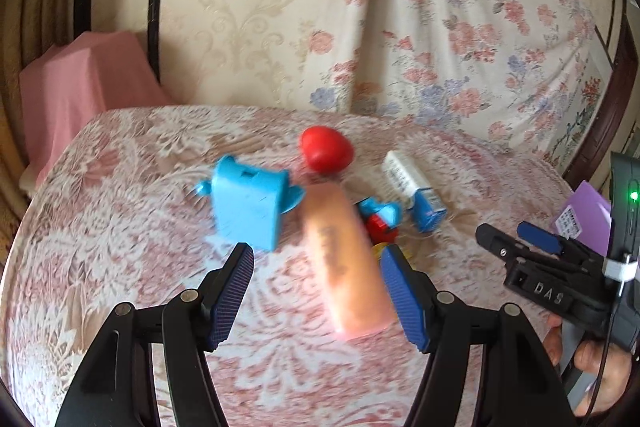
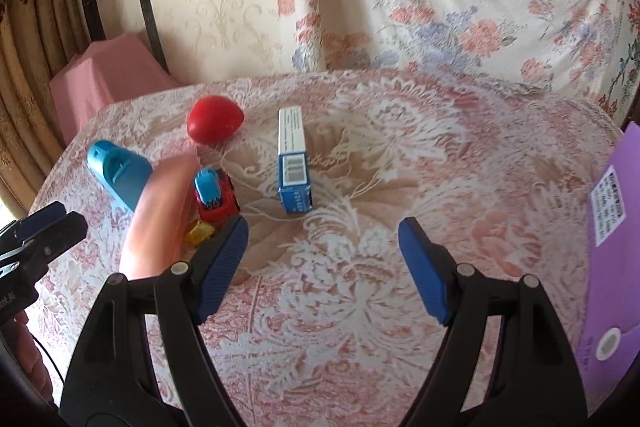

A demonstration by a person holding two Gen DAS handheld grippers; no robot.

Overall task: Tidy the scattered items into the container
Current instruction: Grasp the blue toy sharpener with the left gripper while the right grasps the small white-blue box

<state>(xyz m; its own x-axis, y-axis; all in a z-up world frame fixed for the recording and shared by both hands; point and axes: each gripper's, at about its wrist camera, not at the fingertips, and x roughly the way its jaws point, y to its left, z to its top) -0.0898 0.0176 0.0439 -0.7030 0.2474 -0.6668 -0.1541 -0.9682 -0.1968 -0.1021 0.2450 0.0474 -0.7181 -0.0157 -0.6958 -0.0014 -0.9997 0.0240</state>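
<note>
Left wrist view: left gripper (image 1: 316, 267) jaws spread around blurred orange tube (image 1: 344, 263), unpinched, which may roll into the toy car (image 1: 380, 223); right gripper (image 2: 322, 247) also spread.

My left tool (image 1: 316, 291) has black arms, round silver screws and ribbed blue pads (image 1: 232, 291). My right tool (image 2: 322, 267) matches it; its black body reads "DAS", with a green light and thin cable.
</note>
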